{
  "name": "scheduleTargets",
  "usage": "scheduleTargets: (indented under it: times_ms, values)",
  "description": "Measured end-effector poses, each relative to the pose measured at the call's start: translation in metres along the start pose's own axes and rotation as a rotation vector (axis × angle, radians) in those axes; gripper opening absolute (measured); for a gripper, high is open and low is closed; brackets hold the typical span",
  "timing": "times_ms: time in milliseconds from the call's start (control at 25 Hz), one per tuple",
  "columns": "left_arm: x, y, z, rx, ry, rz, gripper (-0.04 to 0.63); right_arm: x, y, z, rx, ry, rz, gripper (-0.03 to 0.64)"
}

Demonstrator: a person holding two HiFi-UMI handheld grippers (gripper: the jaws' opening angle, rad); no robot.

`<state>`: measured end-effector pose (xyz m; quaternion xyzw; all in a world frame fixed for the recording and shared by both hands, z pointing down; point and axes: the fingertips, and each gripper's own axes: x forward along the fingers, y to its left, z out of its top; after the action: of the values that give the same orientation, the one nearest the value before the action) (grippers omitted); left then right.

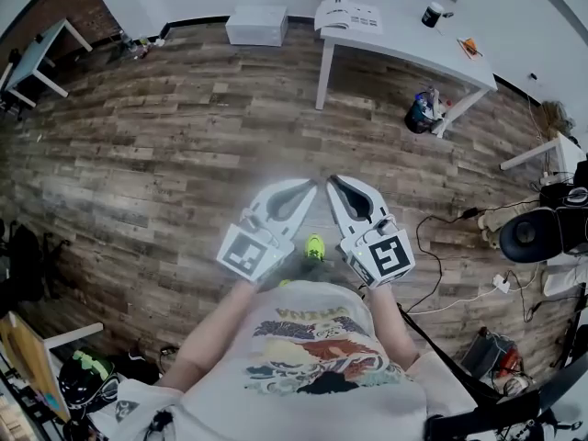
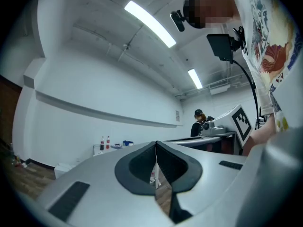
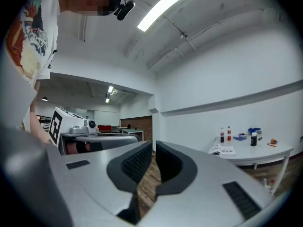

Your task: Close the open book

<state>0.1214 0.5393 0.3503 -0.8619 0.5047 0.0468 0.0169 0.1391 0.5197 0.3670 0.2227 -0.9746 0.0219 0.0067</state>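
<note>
the open white-paged book [image 1: 349, 16] lies flat, pages up, on the white rectangular table [image 1: 404, 39], well ahead of both tongs and slightly to their right. its spread runs longways along the table's near edge. the grey left gripper [image 1: 308, 187] and grey right gripper [image 1: 333, 184] are held level, side by side, jaws pressed together on nothing — likely a carrying pose, nothing to grip yet.
</note>
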Motion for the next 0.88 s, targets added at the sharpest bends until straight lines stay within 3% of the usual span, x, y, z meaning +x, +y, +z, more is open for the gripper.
scheduleTargets:
  times_ms: [240,400,880]
  values:
    - [0.055,0.049,-0.012,0.034,0.062,0.074,0.011,0.033,-0.065,0.001,0.005,0.000,0.028,0.023]
    - [0.092,0.064,-0.012,0.029,0.007,0.071,0.011,0.054,-0.097,0.001,-0.005,0.002,0.057,0.023]
    - [0.151,0.101,-0.026,0.028,0.029,0.097,0.011,0.088,-0.158,-0.006,-0.001,0.019,0.087,0.023]
